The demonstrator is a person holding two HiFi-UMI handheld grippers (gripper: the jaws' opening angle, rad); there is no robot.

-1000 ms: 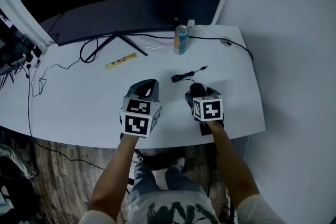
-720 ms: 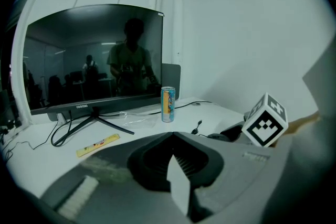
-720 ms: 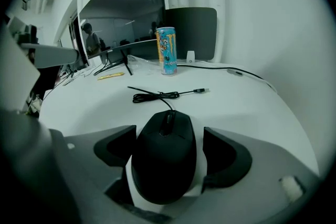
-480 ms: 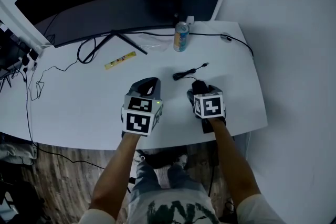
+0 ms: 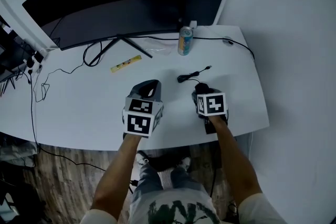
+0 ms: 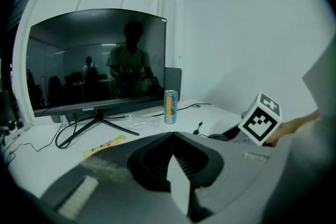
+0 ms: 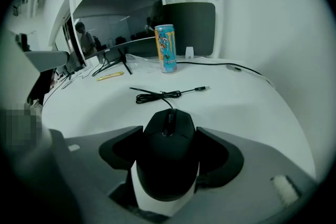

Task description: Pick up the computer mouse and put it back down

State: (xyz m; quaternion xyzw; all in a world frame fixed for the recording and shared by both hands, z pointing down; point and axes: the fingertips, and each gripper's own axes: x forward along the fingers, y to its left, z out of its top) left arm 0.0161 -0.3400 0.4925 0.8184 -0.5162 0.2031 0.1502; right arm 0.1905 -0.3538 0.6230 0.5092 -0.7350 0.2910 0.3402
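The black computer mouse (image 7: 169, 149) rests on the white desk (image 5: 79, 102), its cable coiled just beyond it. My right gripper (image 7: 169, 136) straddles it, one jaw on each side. The jaws are closing, with the mouse between them and its sides almost touching the pads. From the head view, only the mouse's front (image 5: 201, 86) peeks out past the right gripper (image 5: 202, 92). To its left, my left gripper (image 5: 148, 84) hovers over bare desk, shut and holding nothing. The left gripper view shows the closed jaws (image 6: 173, 157) and the mouse (image 6: 218, 137) off to the right.
A drink can (image 5: 184, 41) stands at the back beside the wide monitor (image 5: 105, 2) on its stand. A yellow packet (image 5: 126, 64) lies mid-desk. A black cable (image 5: 231, 43) runs along the rear right. The desk's front edge is just behind both grippers.
Both grippers stay nearly where they were. The right gripper has tipped slightly over the mouse, so less of the mouse shows in the head view. The view itself has shifted a little.
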